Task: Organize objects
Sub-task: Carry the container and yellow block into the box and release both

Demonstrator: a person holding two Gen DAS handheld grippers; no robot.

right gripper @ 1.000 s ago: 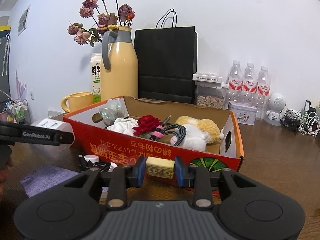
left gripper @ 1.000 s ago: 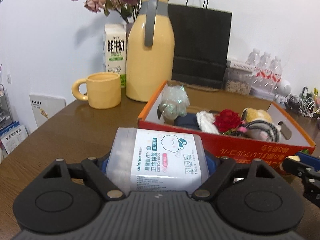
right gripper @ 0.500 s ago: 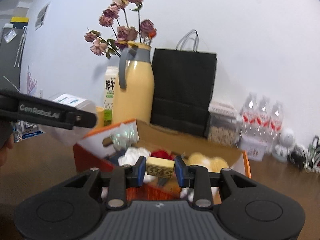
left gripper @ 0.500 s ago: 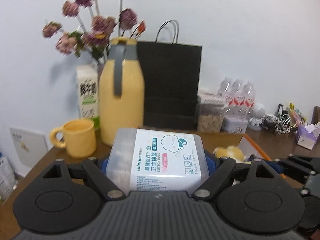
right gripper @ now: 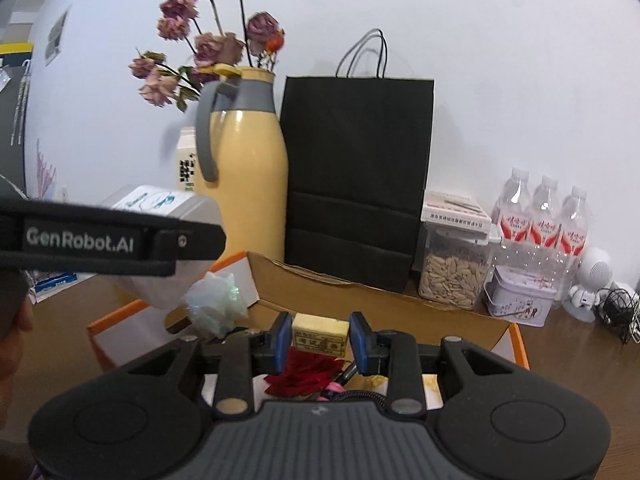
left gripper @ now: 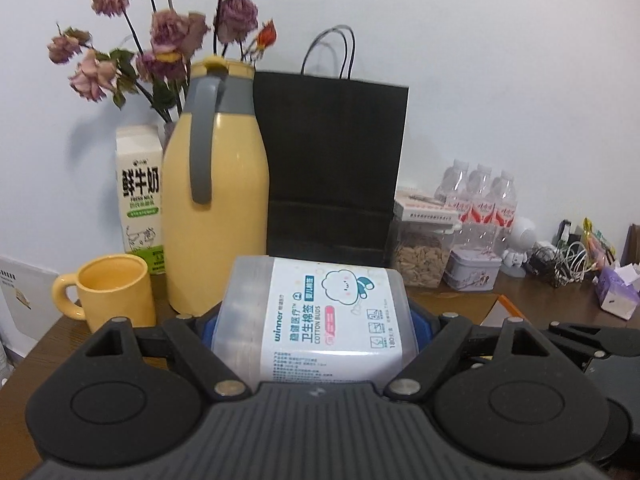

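Cotton-bud box: the clear plastic box of cotton buds (left gripper: 316,316), with its white label showing a cloud cartoon and the words "winner" and "COTTON BUDS", is sitting clamped between the blue-padded fingers of the left gripper (left gripper: 316,320), held up off the brown wooden tabletop (left gripper: 60,340); in the right wrist view it is showing at the left behind a black finger lettered "GenRobot.AI", over the left end of the carton.
Small block: the small yellowish rectangular block (right gripper: 319,334) with a printed label is being squeezed between the blue pads of the right gripper (right gripper: 320,338), hanging above the inside of the carton.
Tabletop and room: the tabletop is running back to a plain white wall; a tall yellow thermos jug with a grey handle (left gripper: 216,196), a milk carton (left gripper: 140,196), a yellow mug (left gripper: 116,292) and dried pink roses (left gripper: 168,40) are standing at the left, a black paper bag with handles (left gripper: 332,160) behind the centre.
Carton: the orange-rimmed cardboard carton (right gripper: 516,336) is lying open, holding a red fabric rose (right gripper: 304,372), a crumpled iridescent wrapper (right gripper: 216,304) and a braided cable (right gripper: 356,394).
Other containers: a clear jar of seeds (right gripper: 452,268), a small lilac tin (right gripper: 520,296) and three water bottles (right gripper: 544,220) are standing at the right.
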